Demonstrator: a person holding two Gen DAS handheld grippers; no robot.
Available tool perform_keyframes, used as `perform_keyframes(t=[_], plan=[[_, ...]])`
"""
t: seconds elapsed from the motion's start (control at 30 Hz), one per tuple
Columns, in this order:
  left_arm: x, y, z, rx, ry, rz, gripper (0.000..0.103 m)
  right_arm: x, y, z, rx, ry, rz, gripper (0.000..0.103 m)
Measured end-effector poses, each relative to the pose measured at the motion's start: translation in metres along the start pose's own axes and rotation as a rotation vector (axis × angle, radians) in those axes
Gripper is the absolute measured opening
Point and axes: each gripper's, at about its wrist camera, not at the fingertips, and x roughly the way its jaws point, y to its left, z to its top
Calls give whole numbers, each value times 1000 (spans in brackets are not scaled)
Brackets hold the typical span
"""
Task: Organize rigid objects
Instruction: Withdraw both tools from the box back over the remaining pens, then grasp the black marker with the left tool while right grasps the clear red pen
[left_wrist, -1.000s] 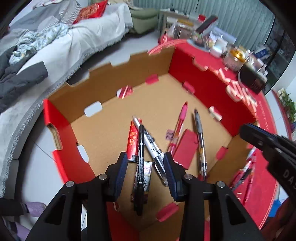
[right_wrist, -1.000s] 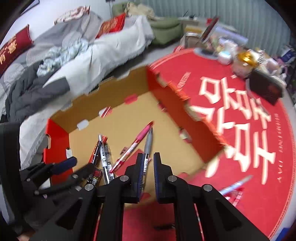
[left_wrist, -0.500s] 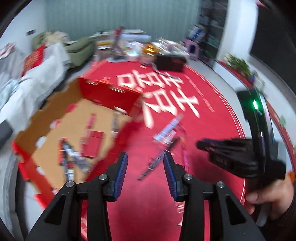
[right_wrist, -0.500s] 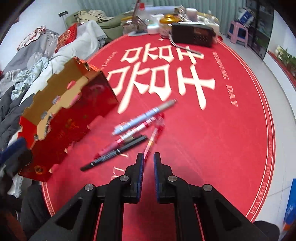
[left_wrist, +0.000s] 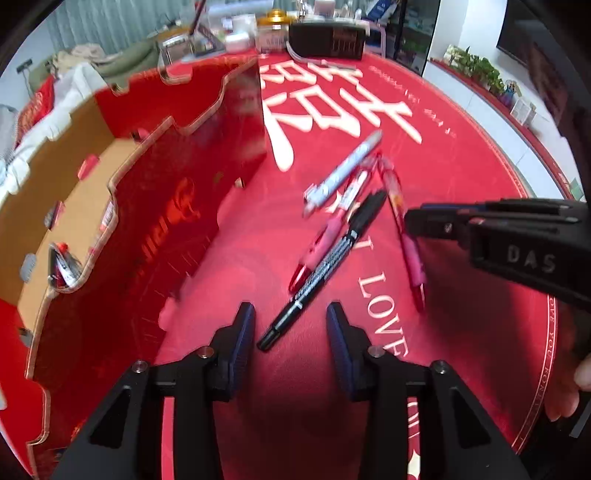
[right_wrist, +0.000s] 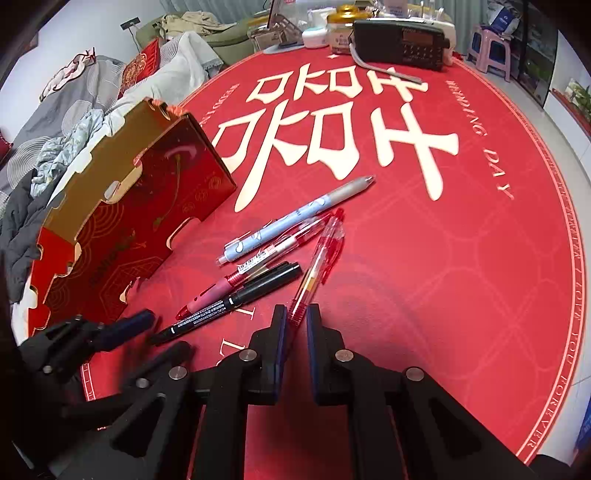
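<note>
Several pens lie on the red mat (right_wrist: 443, 258) beside the red cardboard box (right_wrist: 122, 236): a light blue pen (right_wrist: 295, 218), a red gel pen (right_wrist: 258, 266), a black marker (right_wrist: 229, 306) and a clear red pen (right_wrist: 321, 258). My left gripper (left_wrist: 291, 332) is open, low over the mat, with the black marker (left_wrist: 325, 266) tip lying between its fingers, untouched. My right gripper (right_wrist: 295, 325) is shut, its tips just over the clear red pen's near end, which shows in the narrow gap. The box (left_wrist: 166, 206) holds more pens (left_wrist: 62, 262).
A black radio (right_wrist: 402, 44), a jar (right_wrist: 343, 29) and other clutter stand at the mat's far edge. A bed with clothes (right_wrist: 74, 122) lies behind the box and a pink stool (right_wrist: 491, 51) at the back right. A person's hand (left_wrist: 569, 387) holds the right gripper.
Both grippers swung away from above the box's inside to the pens on the mat and came lower. The left jaws kept their opening; the right stayed shut.
</note>
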Motion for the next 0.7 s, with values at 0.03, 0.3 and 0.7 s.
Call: perform_keyframes(t=[0.03,0.3,0.7], plan=[[1,0,0,2,2,-6,45,1,0,0,-4,-2,3,11],[1,-34,-3,102,5,-134,47,-10,-24,-2,35,-36,-21,11],[9,-23,16,14,16,-129,26,-5,-22,0,24,-23,-43,11]])
